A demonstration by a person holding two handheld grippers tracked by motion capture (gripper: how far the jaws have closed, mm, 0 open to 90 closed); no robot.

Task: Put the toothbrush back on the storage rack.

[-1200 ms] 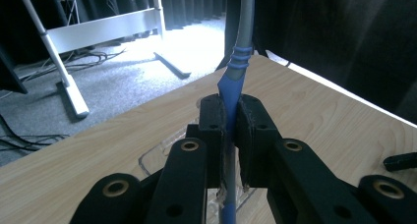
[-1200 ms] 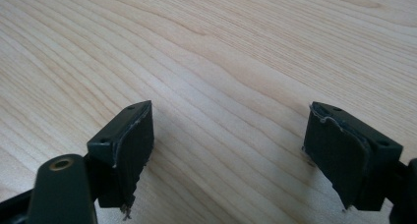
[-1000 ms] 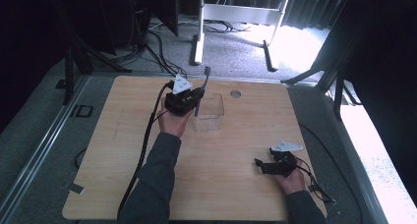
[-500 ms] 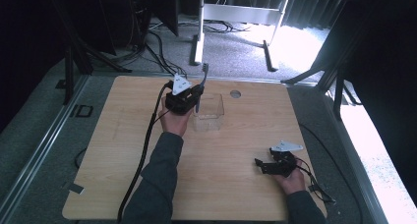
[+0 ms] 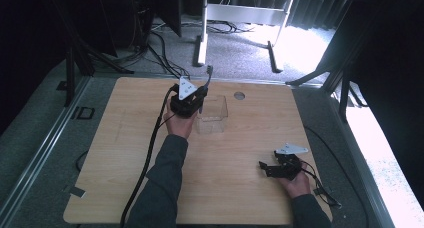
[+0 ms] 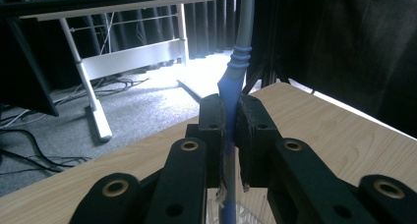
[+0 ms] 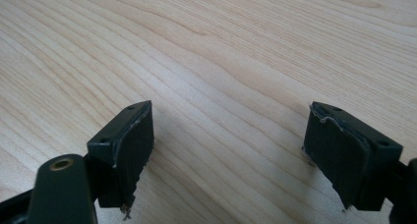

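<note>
We had the left gripper (image 6: 228,130) clamped on the blue-grey toothbrush (image 6: 238,67) above the clear box (image 5: 212,113), placement pending; right gripper (image 7: 231,150) jaws stood apart.

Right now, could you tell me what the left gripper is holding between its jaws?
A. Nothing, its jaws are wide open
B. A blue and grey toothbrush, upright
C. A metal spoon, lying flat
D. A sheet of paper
B. In the left gripper view the left gripper is shut on the blue and grey toothbrush, which stands upright between the pads; the high view shows it over the clear plastic box.
</note>
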